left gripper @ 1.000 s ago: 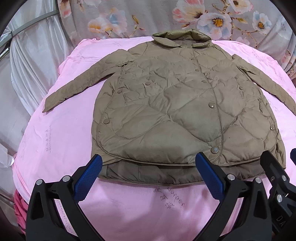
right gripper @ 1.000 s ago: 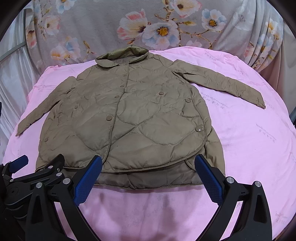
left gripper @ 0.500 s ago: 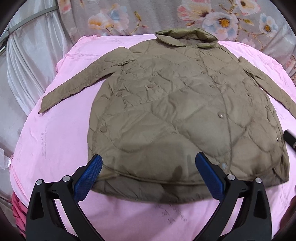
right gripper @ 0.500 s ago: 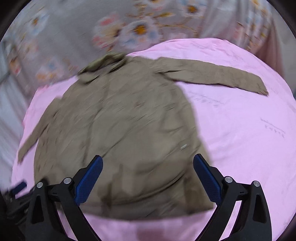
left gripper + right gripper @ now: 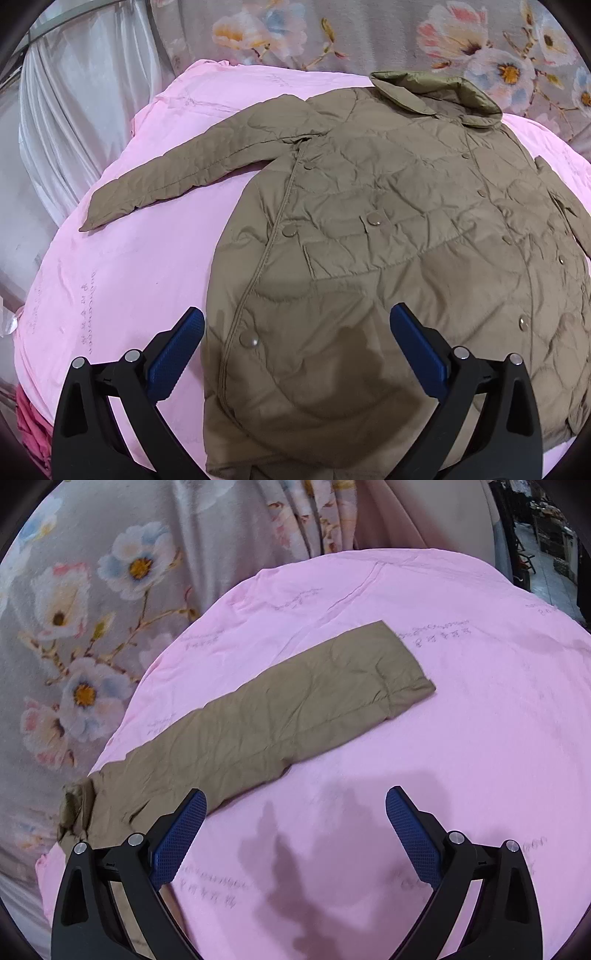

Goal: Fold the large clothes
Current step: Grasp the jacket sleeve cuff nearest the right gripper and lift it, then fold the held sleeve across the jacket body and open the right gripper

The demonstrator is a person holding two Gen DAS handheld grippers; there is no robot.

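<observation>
Pink sheet (image 5: 122, 266) under olive quilted coat (image 5: 388, 240); floral curtain (image 5: 74, 627) behind. Left gripper (image 5: 295, 350) and right gripper (image 5: 295, 834): jaws wide, empty.

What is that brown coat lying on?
The brown coat lies flat on a pink sheet that shows all around it, also under its outstretched sleeve. What the sheet covers is hidden. A floral cloth hangs behind.

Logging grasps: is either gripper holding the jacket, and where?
Nothing is held. The left gripper and right gripper are open above the jacket.
</observation>
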